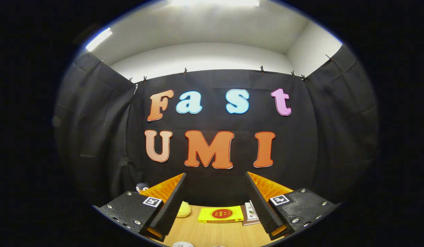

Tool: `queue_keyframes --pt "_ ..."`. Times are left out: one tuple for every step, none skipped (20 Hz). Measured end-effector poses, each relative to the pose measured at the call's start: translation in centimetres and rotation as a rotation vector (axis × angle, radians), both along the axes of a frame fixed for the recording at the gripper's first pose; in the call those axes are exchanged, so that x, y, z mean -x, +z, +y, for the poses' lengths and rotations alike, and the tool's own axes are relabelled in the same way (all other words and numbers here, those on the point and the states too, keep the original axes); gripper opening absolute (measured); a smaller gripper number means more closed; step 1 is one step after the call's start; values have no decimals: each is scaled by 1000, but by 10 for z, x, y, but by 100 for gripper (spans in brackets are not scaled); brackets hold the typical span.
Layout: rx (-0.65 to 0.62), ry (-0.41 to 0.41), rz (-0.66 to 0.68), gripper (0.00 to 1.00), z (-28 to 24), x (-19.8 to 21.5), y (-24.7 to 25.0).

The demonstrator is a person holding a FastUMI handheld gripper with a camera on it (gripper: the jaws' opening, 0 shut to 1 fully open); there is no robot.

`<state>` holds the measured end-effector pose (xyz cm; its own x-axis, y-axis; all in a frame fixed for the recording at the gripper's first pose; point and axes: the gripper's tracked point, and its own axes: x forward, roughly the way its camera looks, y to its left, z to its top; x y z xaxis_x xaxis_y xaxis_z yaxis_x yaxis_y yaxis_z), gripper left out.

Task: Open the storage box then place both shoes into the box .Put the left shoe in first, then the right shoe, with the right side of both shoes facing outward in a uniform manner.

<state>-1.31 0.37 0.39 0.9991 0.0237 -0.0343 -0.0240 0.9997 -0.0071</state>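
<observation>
Tongs [215, 199] spread empty above wooden table [215, 233].

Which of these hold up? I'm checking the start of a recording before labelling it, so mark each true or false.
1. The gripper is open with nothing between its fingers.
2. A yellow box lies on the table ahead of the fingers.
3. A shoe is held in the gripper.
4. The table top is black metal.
1. True: the gripper is open, its fingers wide apart and holding nothing.
2. True: the yellow box lies flat on the wooden table, ahead of the fingers, beside a small book.
3. False: the gripper is holding nothing.
4. False: the table is light wood.
</observation>
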Motion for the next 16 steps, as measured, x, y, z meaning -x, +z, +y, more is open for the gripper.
queue_keyframes --pt "-3 5 1 98 1 0 -1" --pt "-8 12 3 98 3 0 -4" --pt "-14 23 9 98 7 0 -6" --pt "-20 34 19 98 10 0 -11" --pt "-27 51 32 99 15 0 -16" --pt "-37 70 48 98 21 0 -22" --pt "-50 97 68 99 30 2 -30" --pt "-66 127 94 98 39 3 -39" --pt "-86 162 126 98 49 5 -51" --pt "-108 199 164 98 61 9 -63" --pt "-134 235 208 98 74 11 -79" --pt "-160 270 254 99 87 13 -94" --pt "-187 310 302 99 101 17 -109" --pt "-211 348 349 99 114 22 -123" --pt "-233 385 396 99 128 25 -138" --pt "-257 424 445 99 142 29 -151"
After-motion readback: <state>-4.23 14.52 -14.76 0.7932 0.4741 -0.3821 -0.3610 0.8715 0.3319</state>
